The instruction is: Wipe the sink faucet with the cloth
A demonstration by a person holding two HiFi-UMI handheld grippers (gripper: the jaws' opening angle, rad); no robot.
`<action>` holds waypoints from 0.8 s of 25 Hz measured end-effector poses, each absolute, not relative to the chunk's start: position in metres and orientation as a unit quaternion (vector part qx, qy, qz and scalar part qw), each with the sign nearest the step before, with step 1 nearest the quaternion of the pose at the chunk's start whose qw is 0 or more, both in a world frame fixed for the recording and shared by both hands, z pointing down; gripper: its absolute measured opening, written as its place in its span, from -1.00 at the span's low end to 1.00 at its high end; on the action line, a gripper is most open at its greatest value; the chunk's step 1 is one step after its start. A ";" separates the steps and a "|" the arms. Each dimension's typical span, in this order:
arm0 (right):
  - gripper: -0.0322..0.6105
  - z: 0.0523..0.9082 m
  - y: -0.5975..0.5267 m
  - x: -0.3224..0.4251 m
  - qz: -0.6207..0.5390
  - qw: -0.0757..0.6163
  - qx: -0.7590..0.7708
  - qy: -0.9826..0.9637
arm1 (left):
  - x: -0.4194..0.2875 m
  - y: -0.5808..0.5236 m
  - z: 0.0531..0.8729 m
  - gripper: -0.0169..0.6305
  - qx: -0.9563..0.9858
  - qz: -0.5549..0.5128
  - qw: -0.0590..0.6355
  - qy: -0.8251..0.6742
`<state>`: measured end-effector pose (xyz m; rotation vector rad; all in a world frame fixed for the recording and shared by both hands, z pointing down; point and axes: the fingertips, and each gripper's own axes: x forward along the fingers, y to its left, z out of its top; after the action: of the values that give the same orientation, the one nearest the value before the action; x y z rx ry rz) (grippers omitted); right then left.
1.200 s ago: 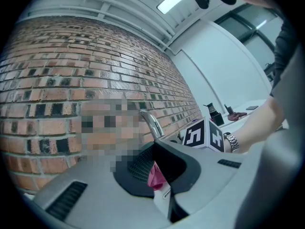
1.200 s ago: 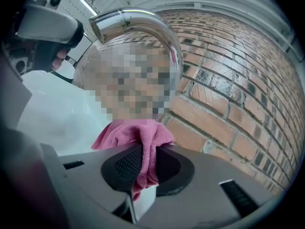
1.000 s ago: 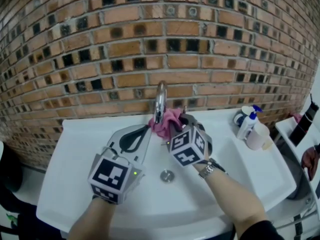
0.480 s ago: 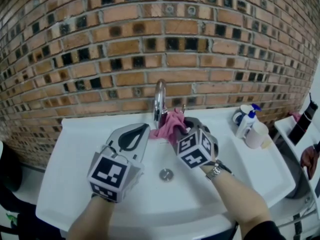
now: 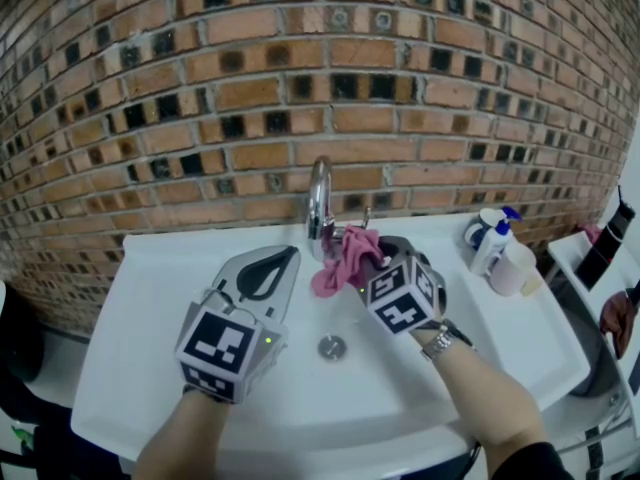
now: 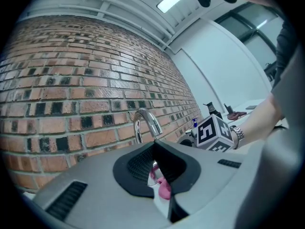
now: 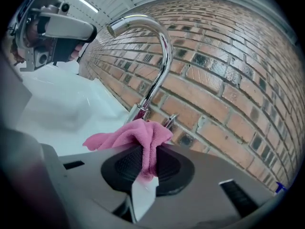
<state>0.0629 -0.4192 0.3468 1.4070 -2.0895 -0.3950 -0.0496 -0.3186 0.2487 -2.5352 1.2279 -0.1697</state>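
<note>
A chrome gooseneck faucet (image 5: 319, 206) rises at the back of the white sink (image 5: 170, 298), in front of the brick wall. My right gripper (image 5: 368, 259) is shut on a pink cloth (image 5: 345, 258), which bunches just right of the faucet's base. In the right gripper view the cloth (image 7: 133, 136) is pinched between the jaws, with the faucet (image 7: 156, 66) arching above it. My left gripper (image 5: 280, 258) is shut and holds nothing, hovering left of the faucet over the basin. In the left gripper view the faucet (image 6: 145, 123) stands beyond its closed jaws.
A drain (image 5: 331, 347) lies in the basin below the grippers. A soap pump bottle (image 5: 496, 243) and a white cup (image 5: 516, 270) stand on the sink's right rim. A small lever (image 7: 170, 120) sits behind the faucet base. A side shelf (image 5: 590, 268) is at the far right.
My right gripper has shifted right and slightly lower with the cloth, drawing it from behind the faucet stem to its right side. The left gripper has stayed put.
</note>
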 end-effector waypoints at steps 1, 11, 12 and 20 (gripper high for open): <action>-0.74 0.345 -0.419 0.065 -0.147 0.289 0.531 -0.783 | -0.050 -0.319 0.249 -0.93 -0.887 -0.060 0.159 0.430; -0.74 0.333 -0.426 0.079 -0.128 0.265 0.551 -0.781 | -0.051 -0.319 0.249 -0.93 -0.886 -0.061 0.157 0.432; -0.74 0.331 -0.426 0.080 -0.127 0.263 0.553 -0.780 | -0.052 -0.319 0.249 -0.93 -0.886 -0.061 0.158 0.432; -0.74 0.307 -0.431 0.091 -0.143 0.231 0.577 -0.770 | -0.052 -0.321 0.252 -0.93 -0.885 -0.065 0.156 0.434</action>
<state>0.0915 -0.4311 0.3065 1.5861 -2.1182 -0.3928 -0.0523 -0.3212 0.2520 -2.5337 1.2428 -0.1854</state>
